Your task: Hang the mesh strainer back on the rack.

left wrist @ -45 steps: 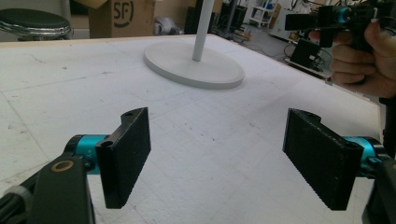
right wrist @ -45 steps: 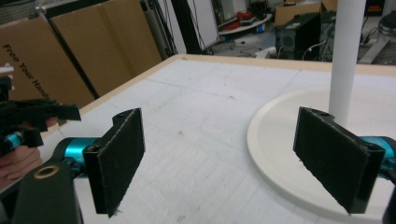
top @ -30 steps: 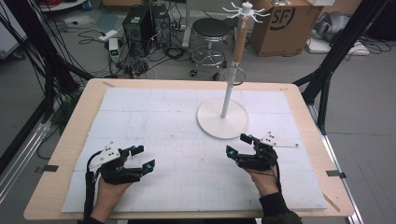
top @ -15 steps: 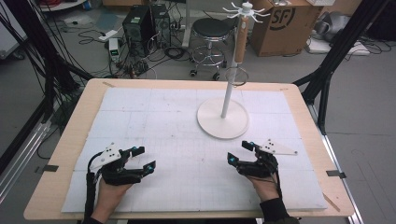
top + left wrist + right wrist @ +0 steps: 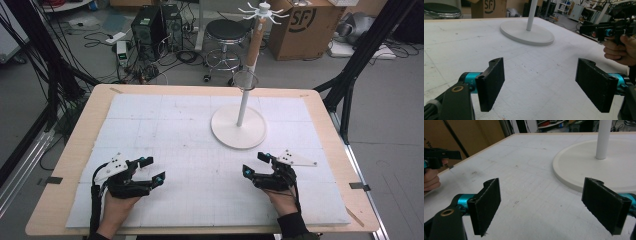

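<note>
White stand, beyond both released claws: left claw, right claw. Likely rigid, top-heavy and smooth; the slim pole above its disc base offers the surest hold.

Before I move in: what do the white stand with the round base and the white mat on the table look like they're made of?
White stand with round base: likely painted metal or plastic; smooth, matte, even off-white, with a tan, wood-like upper pole section. White mat: probably foam board or soft sheet; dull, faintly gridded, scuffed with grey marks. Wooden table: light plywood-looking edge.
</note>
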### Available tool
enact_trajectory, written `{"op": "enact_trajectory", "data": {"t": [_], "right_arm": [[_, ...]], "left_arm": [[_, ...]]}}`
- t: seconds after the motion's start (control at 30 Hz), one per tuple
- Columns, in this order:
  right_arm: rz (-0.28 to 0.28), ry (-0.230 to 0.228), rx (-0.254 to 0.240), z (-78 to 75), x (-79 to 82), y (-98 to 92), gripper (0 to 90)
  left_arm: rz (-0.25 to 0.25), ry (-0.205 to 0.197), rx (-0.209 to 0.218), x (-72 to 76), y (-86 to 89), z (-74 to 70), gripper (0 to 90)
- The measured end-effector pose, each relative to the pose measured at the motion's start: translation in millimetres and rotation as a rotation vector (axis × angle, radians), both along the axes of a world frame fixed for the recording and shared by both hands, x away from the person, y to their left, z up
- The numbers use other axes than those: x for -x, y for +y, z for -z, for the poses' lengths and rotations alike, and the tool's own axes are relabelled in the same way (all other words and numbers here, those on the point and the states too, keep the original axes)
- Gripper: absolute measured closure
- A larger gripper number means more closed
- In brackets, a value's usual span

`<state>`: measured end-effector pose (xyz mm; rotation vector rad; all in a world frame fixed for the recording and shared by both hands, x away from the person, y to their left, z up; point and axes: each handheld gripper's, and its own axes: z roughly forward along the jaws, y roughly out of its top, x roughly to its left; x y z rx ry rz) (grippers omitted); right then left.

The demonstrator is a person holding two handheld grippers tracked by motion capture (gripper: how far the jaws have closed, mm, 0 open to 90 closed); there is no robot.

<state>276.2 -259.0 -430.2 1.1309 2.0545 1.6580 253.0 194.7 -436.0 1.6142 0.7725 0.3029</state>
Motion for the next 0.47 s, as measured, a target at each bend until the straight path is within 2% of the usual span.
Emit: {"op": "enact_trajectory", "data": {"t": [0.47], "right_arm": [[0.003, 0.0, -0.016, 0.2, 0.1, -1.7, 14.9]], "left_arm": [[0.0, 0.0, -0.018, 0.6, -1.5, 0.3, 24.1]]}}
